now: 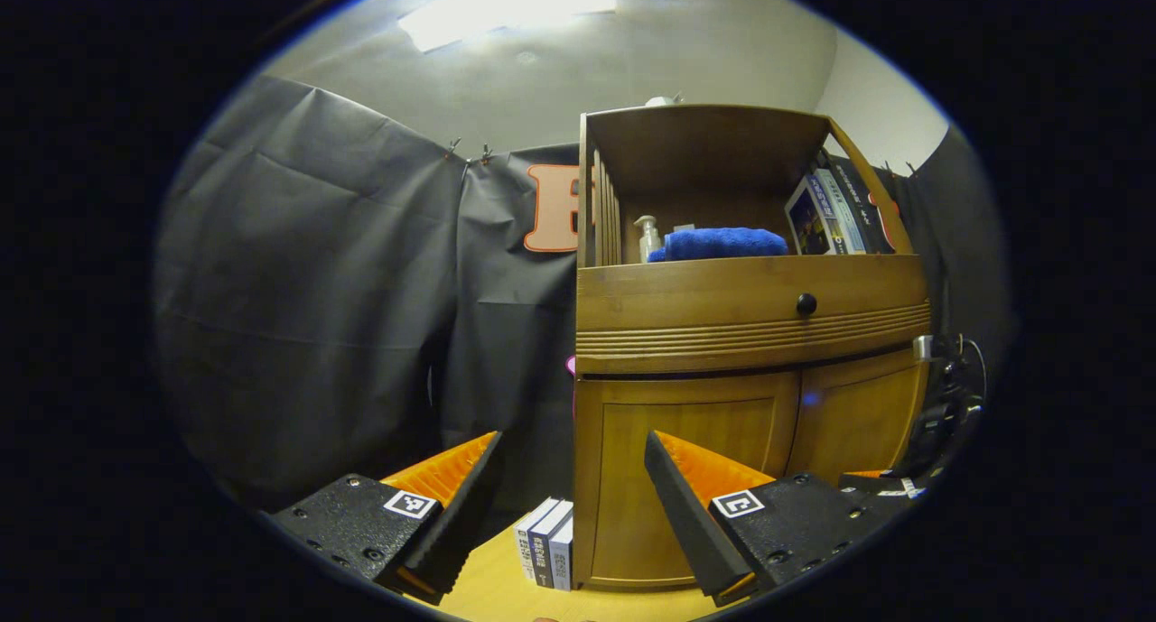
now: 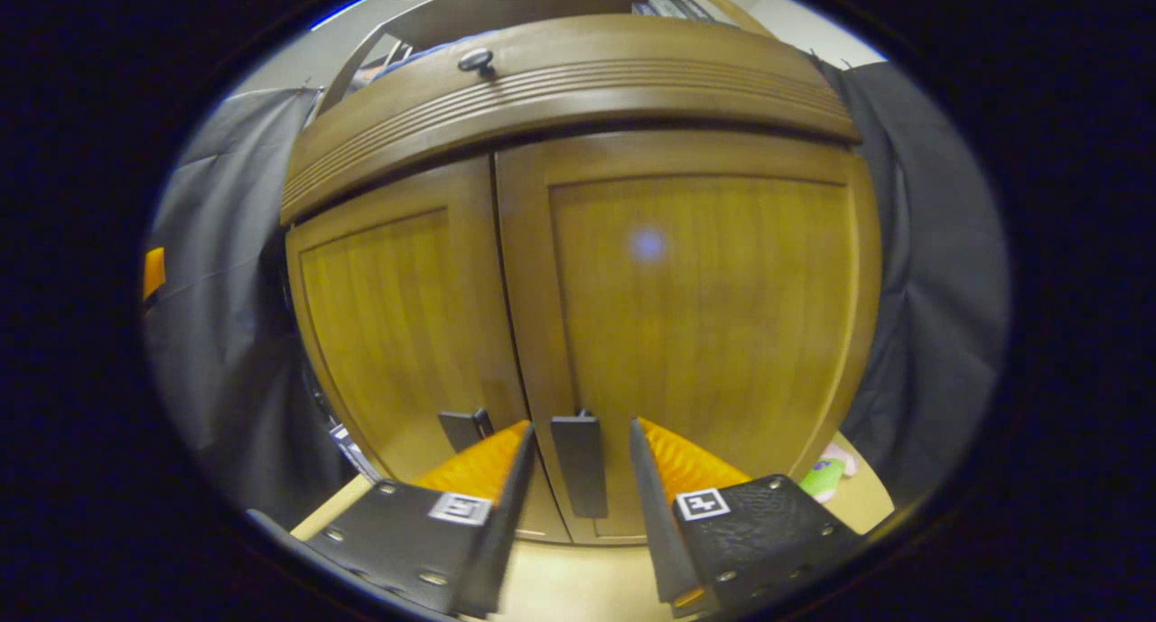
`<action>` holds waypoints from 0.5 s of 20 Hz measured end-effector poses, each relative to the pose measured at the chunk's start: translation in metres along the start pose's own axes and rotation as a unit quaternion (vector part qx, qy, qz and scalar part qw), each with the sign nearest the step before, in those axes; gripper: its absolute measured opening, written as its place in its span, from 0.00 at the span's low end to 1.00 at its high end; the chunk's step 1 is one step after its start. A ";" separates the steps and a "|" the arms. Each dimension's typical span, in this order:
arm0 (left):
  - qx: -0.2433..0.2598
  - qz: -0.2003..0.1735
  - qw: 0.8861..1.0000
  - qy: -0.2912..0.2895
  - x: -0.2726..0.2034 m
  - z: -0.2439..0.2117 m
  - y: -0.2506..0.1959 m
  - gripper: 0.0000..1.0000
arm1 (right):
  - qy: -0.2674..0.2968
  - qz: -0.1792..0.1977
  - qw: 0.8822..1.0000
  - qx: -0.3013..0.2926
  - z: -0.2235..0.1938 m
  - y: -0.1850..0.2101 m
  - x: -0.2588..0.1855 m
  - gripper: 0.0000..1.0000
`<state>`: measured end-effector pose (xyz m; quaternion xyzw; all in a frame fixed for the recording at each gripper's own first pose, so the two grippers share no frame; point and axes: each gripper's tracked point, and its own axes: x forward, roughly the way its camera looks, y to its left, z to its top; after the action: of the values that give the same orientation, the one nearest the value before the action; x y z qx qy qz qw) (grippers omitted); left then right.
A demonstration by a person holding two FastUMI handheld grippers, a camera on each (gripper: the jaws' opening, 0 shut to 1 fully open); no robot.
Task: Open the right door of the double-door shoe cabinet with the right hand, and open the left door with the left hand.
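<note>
**Right door handle sits dead ahead between the right jaws, left hand way further back**

So the shoe cabinet (image 2: pixel 578 243) stands on the table (image 2: pixel 578 586) with both lower doors closed. In the right gripper view the right door (image 2: pixel 704 315) is right up close, and its dark handle (image 2: pixel 580 464), a flat bar running vertically near the seam between the doors, lies straight ahead of the right gripper (image 2: pixel 578 441), in line with the gap. The jaws are spread wide on either side of it and not touching it, as far as I can tell. The left door's handle (image 2: pixel 466 428) sits just beside it across the seam, roughly ahead of one finger.

In the left gripper view the left gripper (image 1: pixel 571 459) hangs well back from the cabinet, jaws also spread and holding nothing. The left door (image 1: pixel 686 478) lies ahead and off to one side, partly behind a finger, with some books (image 1: pixel 546 543) standing by the cabinet's corner.

My read: the right hand is clearly nearer, so it only needs to ease forward and close across that upright bar, then pull
</note>
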<state>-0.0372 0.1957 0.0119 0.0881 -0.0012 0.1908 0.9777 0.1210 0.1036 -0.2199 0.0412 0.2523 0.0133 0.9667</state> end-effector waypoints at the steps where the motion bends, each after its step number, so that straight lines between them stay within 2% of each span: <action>1: 0.002 0.003 1.000 0.001 0.000 -0.001 0.004 0.95 | 0.005 -0.002 1.000 0.002 -0.007 0.001 0.002 0.51; 2: 0.004 0.006 1.000 0.001 0.001 -0.001 0.008 0.95 | 0.010 0.003 1.000 0.007 -0.009 0.003 0.006 0.39; 3: 0.005 0.009 1.000 0.001 0.001 -0.002 0.012 0.92 | 0.013 0.000 1.000 0.010 -0.011 0.005 0.010 0.39; 4: 0.005 0.012 1.000 0.002 0.002 -0.002 0.014 0.92 | 0.019 -0.005 1.000 0.009 -0.016 0.003 0.011 0.45; 5: 0.004 0.012 1.000 0.003 0.002 -0.004 0.016 0.95 | 0.023 -0.007 1.000 0.009 -0.017 0.004 0.012 0.45; 8: 0.001 0.012 1.000 0.010 0.005 -0.009 0.017 0.95 | 0.030 -0.009 0.999 0.015 -0.019 0.007 0.030 0.45; 10: 0.000 0.012 1.000 0.014 0.007 -0.012 0.018 0.92 | 0.028 -0.023 0.999 0.006 -0.017 0.006 0.026 0.29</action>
<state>-0.0378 0.2169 0.0036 0.0855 0.0111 0.2035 0.9753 0.1356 0.1120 -0.2468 0.0402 0.2800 -0.0095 0.9591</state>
